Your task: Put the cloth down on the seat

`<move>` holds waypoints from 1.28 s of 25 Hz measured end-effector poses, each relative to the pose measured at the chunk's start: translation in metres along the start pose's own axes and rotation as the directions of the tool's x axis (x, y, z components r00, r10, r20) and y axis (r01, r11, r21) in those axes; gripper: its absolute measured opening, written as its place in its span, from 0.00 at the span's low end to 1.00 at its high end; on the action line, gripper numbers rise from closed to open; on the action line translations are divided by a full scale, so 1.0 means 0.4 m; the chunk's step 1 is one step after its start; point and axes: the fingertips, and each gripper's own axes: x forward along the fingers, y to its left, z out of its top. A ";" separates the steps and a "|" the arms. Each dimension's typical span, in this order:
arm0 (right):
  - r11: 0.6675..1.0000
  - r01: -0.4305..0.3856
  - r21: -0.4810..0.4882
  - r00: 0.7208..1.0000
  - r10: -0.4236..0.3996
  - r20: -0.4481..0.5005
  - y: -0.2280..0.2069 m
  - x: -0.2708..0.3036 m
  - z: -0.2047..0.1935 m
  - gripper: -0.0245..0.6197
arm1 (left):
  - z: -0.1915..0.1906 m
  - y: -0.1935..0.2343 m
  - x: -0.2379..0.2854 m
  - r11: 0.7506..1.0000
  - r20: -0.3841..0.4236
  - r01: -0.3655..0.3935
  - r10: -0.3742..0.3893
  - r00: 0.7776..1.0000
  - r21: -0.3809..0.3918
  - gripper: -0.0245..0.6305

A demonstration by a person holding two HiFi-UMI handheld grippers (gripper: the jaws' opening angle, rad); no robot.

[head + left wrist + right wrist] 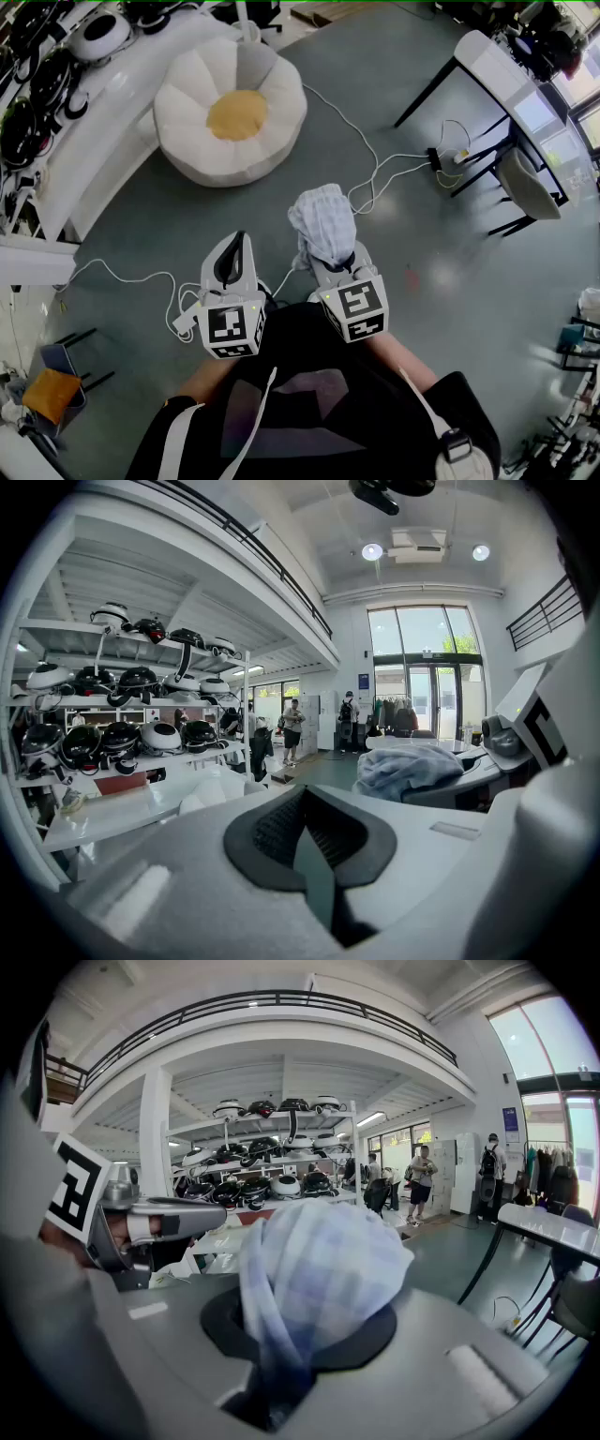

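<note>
The person stands on a grey-green floor (450,272) and holds both tools out in front of the body. The right claw (328,261) is clamped on the cloth (322,220), a pale piece with faint blue checks. The cloth is bunched into a loose bundle that rises out from between the jaws and bulges over their tips. In the right gripper view it fills the gap between the dark pads, which press on its lower, gathered part. The left claw (234,253) is just beside the right one. Its jaws are drawn together to a point with nothing between them, and it does not touch the cloth. The seat (230,112), a white flower-shaped cushion with a round yellow middle, lies on the floor ahead of the person and a little to the left. It is well apart from the cloth and nothing lies on it. Behind the seat runs a long white counter (112,112) loaded with dark and white helmets. White cables (375,159) trail across the floor between the seat and a white-topped desk (506,70) on black legs at the far right, and a pale chair (525,183) stands beside that desk.
</note>
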 end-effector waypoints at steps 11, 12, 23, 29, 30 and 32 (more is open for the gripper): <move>1.000 -0.004 -0.015 1.000 0.004 -0.009 0.015 0.007 0.004 0.17 | -0.005 0.028 -0.017 1.000 0.006 -0.016 0.016 1.000 -0.013 0.04; 1.000 -0.005 -0.016 1.000 0.005 -0.009 0.016 0.008 0.006 0.17 | -0.005 0.030 -0.018 1.000 0.006 -0.017 0.017 1.000 -0.015 0.04; 1.000 -0.020 0.011 1.000 0.020 -0.012 0.033 0.055 0.031 0.18 | -0.018 0.076 0.009 0.999 -0.010 -0.016 0.016 1.000 -0.042 0.04; 1.000 0.001 0.026 1.000 0.000 -0.020 0.033 0.128 0.069 0.18 | 0.000 0.143 0.061 0.999 -0.007 0.001 -0.002 1.000 -0.050 0.04; 1.000 0.005 0.027 1.000 -0.005 -0.022 0.031 0.141 0.077 0.18 | 0.004 0.154 0.072 0.999 -0.006 0.004 -0.004 1.000 -0.052 0.04; 1.000 0.013 0.028 1.000 -0.013 -0.020 0.027 0.167 0.094 0.18 | 0.011 0.177 0.094 0.998 -0.004 0.009 -0.009 1.000 -0.055 0.04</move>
